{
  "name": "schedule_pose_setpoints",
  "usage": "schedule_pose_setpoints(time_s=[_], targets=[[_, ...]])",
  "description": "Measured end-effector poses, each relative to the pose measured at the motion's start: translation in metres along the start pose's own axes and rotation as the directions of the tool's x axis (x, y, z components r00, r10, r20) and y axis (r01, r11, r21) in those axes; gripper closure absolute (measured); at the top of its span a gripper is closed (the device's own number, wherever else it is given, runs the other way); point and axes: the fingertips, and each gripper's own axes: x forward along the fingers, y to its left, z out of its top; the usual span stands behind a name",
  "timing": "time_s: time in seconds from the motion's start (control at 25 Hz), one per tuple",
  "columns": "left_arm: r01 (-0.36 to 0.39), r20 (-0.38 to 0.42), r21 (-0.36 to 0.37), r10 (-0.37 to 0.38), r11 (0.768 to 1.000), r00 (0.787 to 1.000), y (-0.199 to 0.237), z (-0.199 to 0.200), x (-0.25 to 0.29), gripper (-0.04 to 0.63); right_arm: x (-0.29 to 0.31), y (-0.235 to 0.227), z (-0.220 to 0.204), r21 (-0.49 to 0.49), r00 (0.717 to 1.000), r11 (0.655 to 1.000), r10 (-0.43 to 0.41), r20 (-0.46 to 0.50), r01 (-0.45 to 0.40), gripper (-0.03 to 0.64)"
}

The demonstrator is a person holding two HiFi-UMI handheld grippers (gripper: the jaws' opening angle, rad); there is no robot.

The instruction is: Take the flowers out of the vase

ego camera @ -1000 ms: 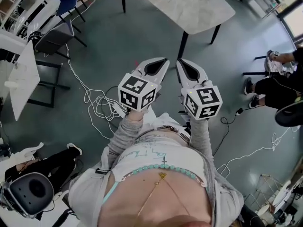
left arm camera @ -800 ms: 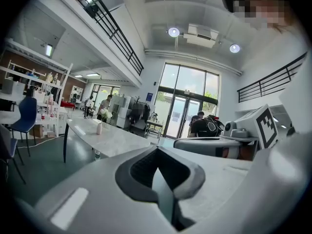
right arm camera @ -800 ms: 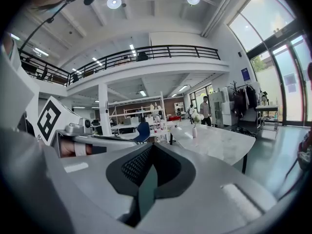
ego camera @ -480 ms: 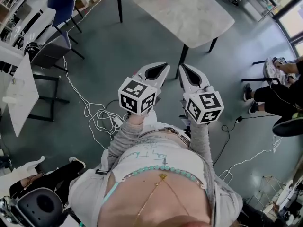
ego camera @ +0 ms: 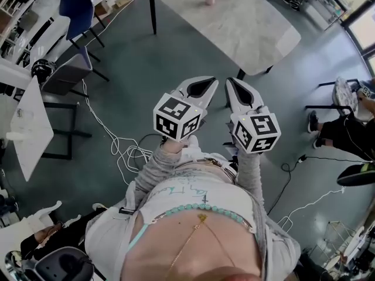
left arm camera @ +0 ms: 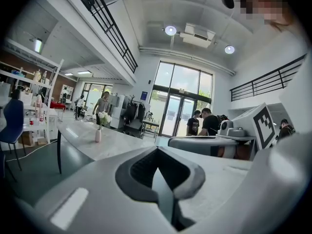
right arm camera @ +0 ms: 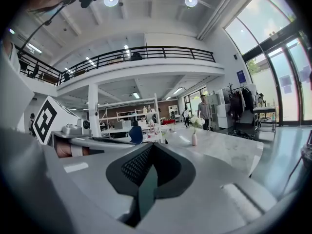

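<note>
Left claw [ego camera: 202,88] and right claw [ego camera: 237,88] are both closed and empty, well apart from the vase [right arm camera: 194,140] of flowers [right arm camera: 196,122] on the desk [right arm camera: 229,152], so step closer, open one and grip the stems above the rim.

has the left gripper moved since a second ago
Yes, the left gripper has advanced toward the grey marble-topped table; its near edge now lies closer to the gripper's tips.

The person wears a light grey long-sleeved top [ego camera: 153,168]. Below its turquoise bead necklace [ego camera: 205,206] hangs a thin gold chain [ego camera: 188,239]. The pale grey left gripper [ego camera: 210,82] and right gripper [ego camera: 232,82] each carry a black-and-white marker cube [ego camera: 176,117].
</note>
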Motion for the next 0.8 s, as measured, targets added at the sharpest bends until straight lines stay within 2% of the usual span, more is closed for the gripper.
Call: schedule_pose_setpoints(time_s=[0.36,0.8], targets=[[-0.019,0.015,-0.024,0.019,1.000,1.000,0.046,0.007,-0.015,0.595,0.048,0.019,0.002,-0.005,0.999,1.000,0.024,-0.025,-0.025,0.591],[-0.068,0.012,-0.073,0.069,0.995,0.998,0.101,0.011,-0.004,0.595,0.108,0.012,0.010,-0.011,0.996,0.997,0.074,-0.054,-0.075,0.591]])
